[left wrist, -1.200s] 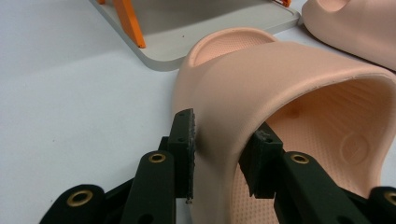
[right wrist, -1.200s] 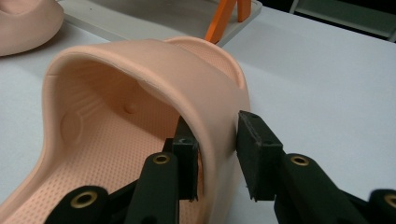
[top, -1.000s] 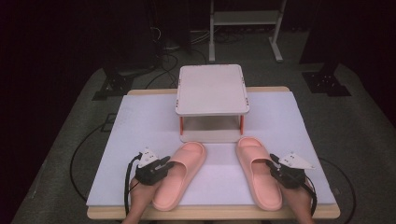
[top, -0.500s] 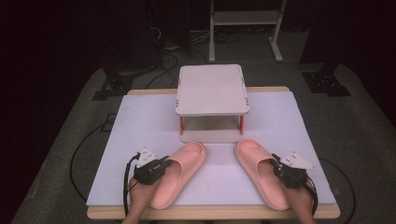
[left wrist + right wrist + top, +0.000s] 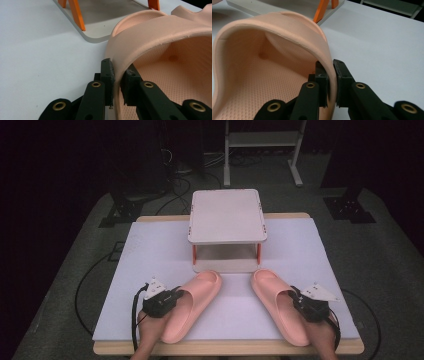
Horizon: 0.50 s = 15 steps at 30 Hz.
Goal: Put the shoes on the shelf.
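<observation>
Left hand-held gripper (image 5: 116,77) – clamping left slipper (image 5: 160,45) strap

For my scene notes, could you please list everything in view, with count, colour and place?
Slippers: 2, pink; left slipper and right slipper at the table's near edge, toes toward the stand.
Stand: 1, pale shelves with orange legs, table centre-back.
Table cover: 1, white, across the wooden table.
Metal frame: 1, white, on the floor behind.
Grippers: 2, black; left gripper pinches the left slipper's strap, right gripper the right's.
Hands: 2, bottom edge.
</observation>
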### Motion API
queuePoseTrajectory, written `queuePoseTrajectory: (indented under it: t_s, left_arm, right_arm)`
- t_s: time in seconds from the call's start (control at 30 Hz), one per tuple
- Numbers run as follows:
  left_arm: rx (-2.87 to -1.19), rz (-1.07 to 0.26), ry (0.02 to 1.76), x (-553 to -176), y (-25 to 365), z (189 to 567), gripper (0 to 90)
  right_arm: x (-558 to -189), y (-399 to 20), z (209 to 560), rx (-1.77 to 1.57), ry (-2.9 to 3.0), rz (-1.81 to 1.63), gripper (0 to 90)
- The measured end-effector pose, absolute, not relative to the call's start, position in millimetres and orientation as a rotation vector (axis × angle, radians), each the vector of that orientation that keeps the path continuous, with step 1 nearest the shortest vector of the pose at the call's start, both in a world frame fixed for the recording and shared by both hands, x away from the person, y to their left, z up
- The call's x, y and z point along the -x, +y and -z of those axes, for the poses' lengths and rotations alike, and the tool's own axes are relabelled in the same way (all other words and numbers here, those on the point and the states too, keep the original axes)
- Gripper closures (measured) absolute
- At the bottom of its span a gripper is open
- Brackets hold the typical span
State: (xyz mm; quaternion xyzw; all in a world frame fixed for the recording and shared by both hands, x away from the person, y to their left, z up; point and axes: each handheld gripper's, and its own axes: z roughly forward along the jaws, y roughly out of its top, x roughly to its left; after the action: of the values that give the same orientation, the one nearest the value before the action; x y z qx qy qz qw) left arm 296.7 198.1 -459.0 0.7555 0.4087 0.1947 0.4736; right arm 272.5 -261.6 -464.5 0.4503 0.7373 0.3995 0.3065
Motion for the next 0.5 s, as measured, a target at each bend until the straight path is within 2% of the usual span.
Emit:
queuePoseTrajectory:
  t_s: [0.5]
  left_arm:
    - [-1.822,-0.471,0.999,-295.4,200.1,454.6,81.3]
  right_arm:
    - [-269.6,-257.3,455.8,-1.187,1.932,-1.101,82.8]
